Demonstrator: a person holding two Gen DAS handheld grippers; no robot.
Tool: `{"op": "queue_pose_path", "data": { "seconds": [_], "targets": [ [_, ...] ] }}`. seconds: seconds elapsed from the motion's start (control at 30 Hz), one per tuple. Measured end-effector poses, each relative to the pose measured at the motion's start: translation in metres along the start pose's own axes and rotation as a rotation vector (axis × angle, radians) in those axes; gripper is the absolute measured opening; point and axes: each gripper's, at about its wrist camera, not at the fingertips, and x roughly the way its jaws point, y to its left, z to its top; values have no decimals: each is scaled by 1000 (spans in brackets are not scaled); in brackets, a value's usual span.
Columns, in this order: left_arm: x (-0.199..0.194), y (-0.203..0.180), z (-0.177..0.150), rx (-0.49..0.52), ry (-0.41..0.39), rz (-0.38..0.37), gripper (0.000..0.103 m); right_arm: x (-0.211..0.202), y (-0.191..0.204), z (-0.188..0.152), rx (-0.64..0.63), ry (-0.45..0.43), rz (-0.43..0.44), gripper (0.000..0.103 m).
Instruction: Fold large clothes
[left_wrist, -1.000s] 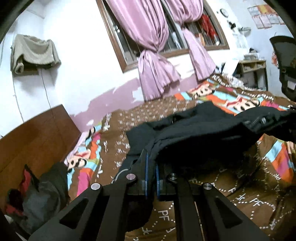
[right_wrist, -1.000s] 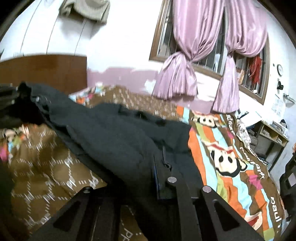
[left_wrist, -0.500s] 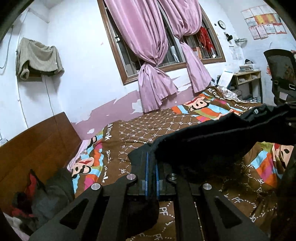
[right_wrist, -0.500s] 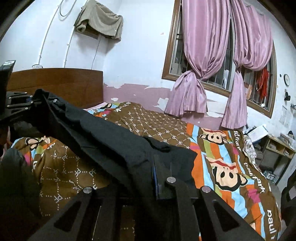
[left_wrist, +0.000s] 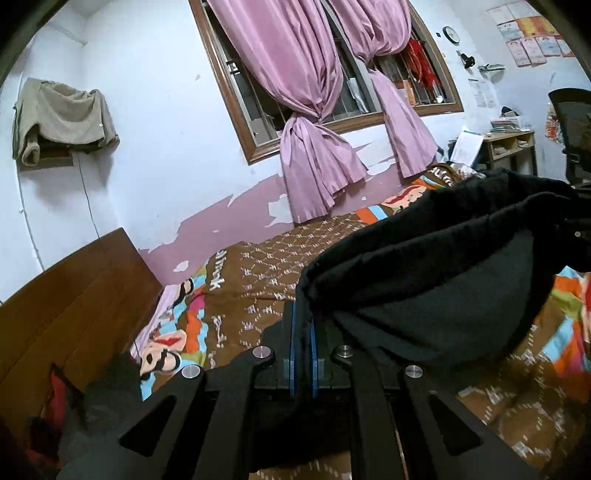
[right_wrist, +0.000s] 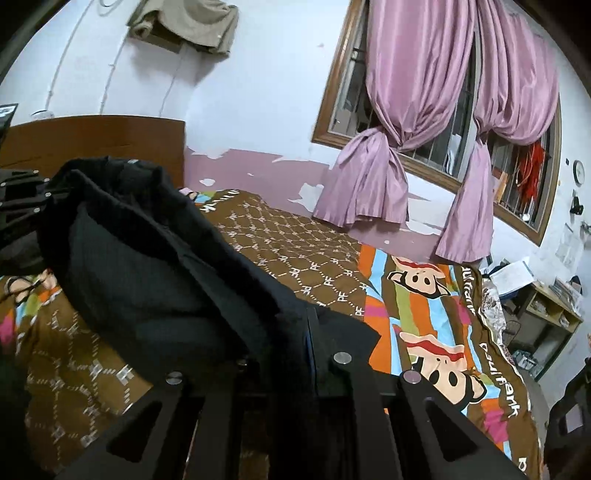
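A large black garment (left_wrist: 436, 280) hangs in the air above the bed, stretched between my two grippers. My left gripper (left_wrist: 303, 314) is shut on one edge of it, the cloth pinched between the blue pads. In the right wrist view the garment (right_wrist: 147, 266) sags to the left toward the other gripper. My right gripper (right_wrist: 308, 332) is shut on its other edge, with cloth draped over the left finger. The garment's lower part is hidden under both grippers.
The bed has a brown patterned blanket (right_wrist: 303, 258) and a striped cartoon-monkey blanket (right_wrist: 428, 314). A wooden headboard (left_wrist: 62, 306) stands at the left with dark clothes (left_wrist: 107, 398) piled by it. Pink curtains (left_wrist: 314, 129), a desk (left_wrist: 513, 147) and an office chair (left_wrist: 572, 125) stand beyond.
Both grippers have lifted the black garment up off the bed; it lay spread on the blanket a second ago and now hangs bunched between them.
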Motion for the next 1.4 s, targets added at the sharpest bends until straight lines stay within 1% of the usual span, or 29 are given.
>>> {"op": "queue_pose_path", "data": {
  "seconds": [0.1, 0.17, 0.23, 0.3, 0.4, 0.5, 0.57, 0.67, 0.7, 0.73, 0.83, 0.87, 0.9, 0.93, 0.97, 1.0, 1.03, 1.07, 1.1, 1.17, 1.2, 1.3, 1.37, 1.4],
  "targets": [
    [32, 1, 6, 19, -3, 36, 6, 29, -3, 7, -20, -1, -36, 11],
    [55, 2, 9, 51, 2, 62, 6, 52, -5, 14, -30, 3, -59, 11],
    [80, 5, 11, 69, 21, 74, 6, 76, -9, 20, -9, 17, -59, 11],
    [107, 11, 13, 68, 52, 78, 6, 101, -7, 26, -17, 32, -71, 11],
    [143, 17, 9, 73, 82, 89, 6, 135, -2, 29, -62, 56, -91, 11],
    [177, 18, -1, 89, 101, 101, 6, 164, 4, 26, -105, 81, -111, 11],
    [197, 20, -8, 74, 120, 91, 6, 180, 4, 22, -106, 99, -114, 11],
    [220, 29, -16, -15, 153, 32, 7, 200, 2, 11, -87, 127, -120, 13],
    [229, 34, -21, -58, 166, 0, 7, 205, 0, 7, -83, 131, -123, 15],
    [233, 36, -24, -80, 177, -15, 7, 210, -1, 2, -79, 134, -124, 16],
    [243, 40, -33, -113, 196, -44, 9, 215, -4, -6, -73, 126, -124, 25],
    [244, 41, -36, -111, 194, -49, 10, 215, -6, -7, -71, 119, -130, 31],
    [243, 42, -37, -112, 189, -59, 12, 215, -8, -7, -66, 112, -135, 41],
    [241, 43, -37, -117, 186, -72, 18, 214, -11, -8, -57, 102, -141, 49],
    [241, 47, -37, -135, 182, -103, 35, 213, -14, -6, -47, 91, -149, 65],
    [243, 49, -32, -157, 172, -131, 47, 210, -18, -5, -32, 76, -151, 73],
    [241, 52, -29, -189, 151, -157, 73, 204, -22, -4, -7, 55, -133, 74],
    [235, 58, -25, -224, 121, -168, 89, 201, -26, -2, 9, 46, -120, 75],
    [229, 65, -23, -264, 87, -176, 91, 197, -29, 1, 29, 41, -113, 79],
    [219, 75, -18, -302, 67, -197, 91, 188, -33, 4, 66, 31, -92, 83],
    [215, 79, -15, -310, 67, -195, 91, 182, -35, 4, 85, 27, -73, 86],
    [197, 84, -10, -303, 57, -202, 91, 162, -35, 2, 124, 26, 3, 93],
    [183, 81, -15, -280, 52, -246, 91, 151, -32, -4, 131, 45, 72, 95],
    [175, 78, -20, -256, 57, -284, 91, 146, -28, -11, 135, 72, 112, 96]
  ]
}}
